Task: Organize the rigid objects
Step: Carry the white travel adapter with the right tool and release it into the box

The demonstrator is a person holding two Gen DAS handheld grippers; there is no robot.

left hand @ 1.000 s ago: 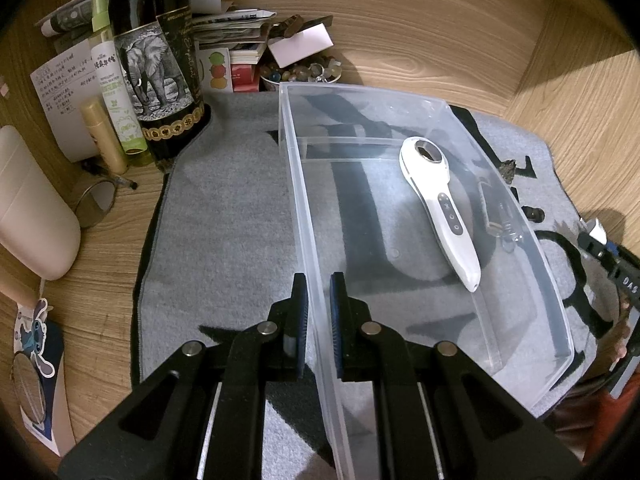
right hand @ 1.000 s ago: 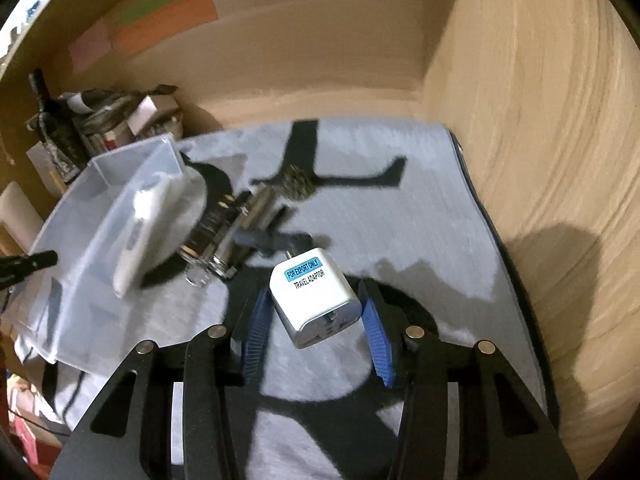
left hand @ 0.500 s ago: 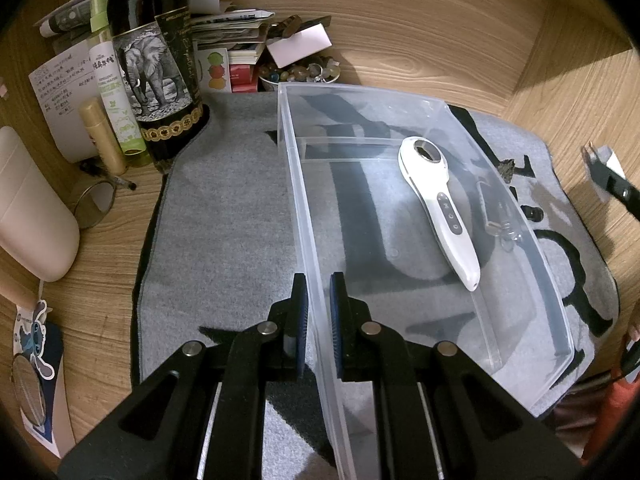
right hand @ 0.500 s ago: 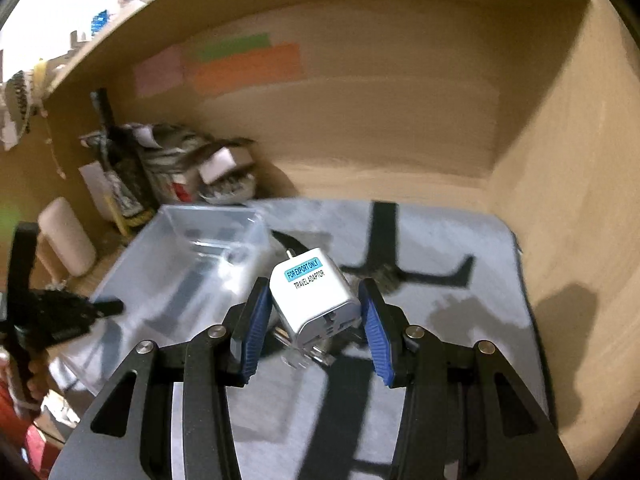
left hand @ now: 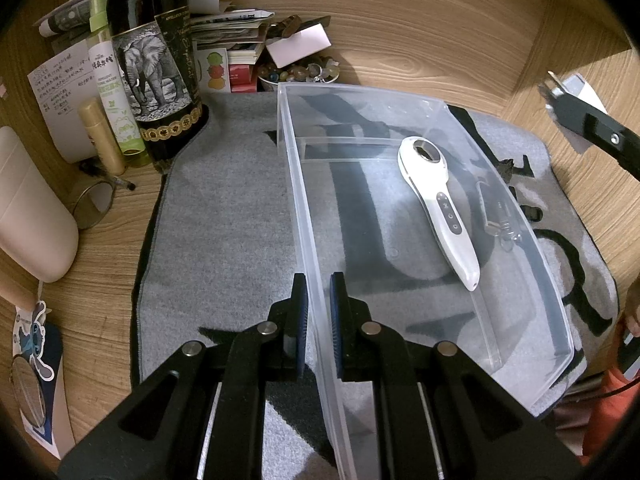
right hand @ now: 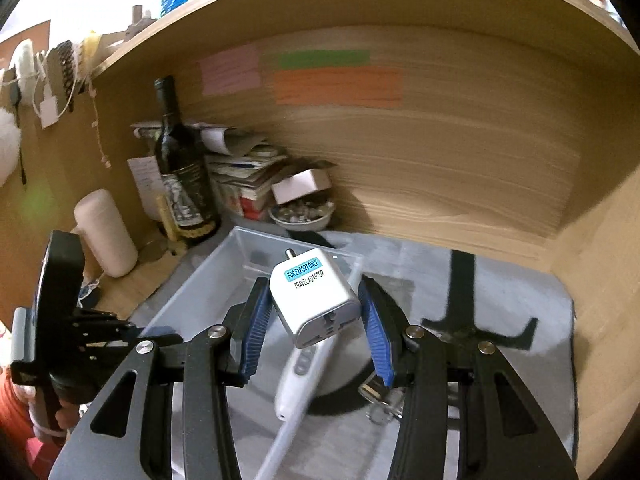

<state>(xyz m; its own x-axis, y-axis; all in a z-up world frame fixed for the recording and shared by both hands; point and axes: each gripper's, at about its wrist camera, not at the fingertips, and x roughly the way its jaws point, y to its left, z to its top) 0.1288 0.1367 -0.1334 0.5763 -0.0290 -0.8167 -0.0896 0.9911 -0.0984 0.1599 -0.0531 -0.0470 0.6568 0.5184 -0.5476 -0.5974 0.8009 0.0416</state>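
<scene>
One item already lies inside the clear plastic bin [left hand: 420,92]: a white handheld device [left hand: 438,208] with a round head and a row of buttons, resting on the bin floor with its head toward the far end. A second is on its way. The right gripper [right hand: 316,320] carries a white travel adaptor [right hand: 316,300], pinched between its blue pads [right hand: 256,324] at a moderate opening, tilted with a metal pin pointing up and away. In the right wrist view it hangs above the bin's near half, over the handheld device, clear of the floor. The picture is motion-blurred, so its exact height is hard to judge.

The left gripper [left hand: 318,320] straddles the bin's left wall with its jaws drawn close on either side. A sliver of gap shows beside the plastic, so whether it truly clamps the wall I cannot tell; it looks placed to steady the bin.

Outside the bin's right wall, on the grey mat [left hand: 224,220], sits a shiny metal piece [right hand: 378,394], and farther back a small dark object [left hand: 506,168]; both look like candidates for sorting. I judge the task somewhat under halfway: one thing stowed, one held above the bin awaiting release, at least two left on the mat. The wine bottle [left hand: 160,68] and the clutter at the back appear to be no part of it.
</scene>
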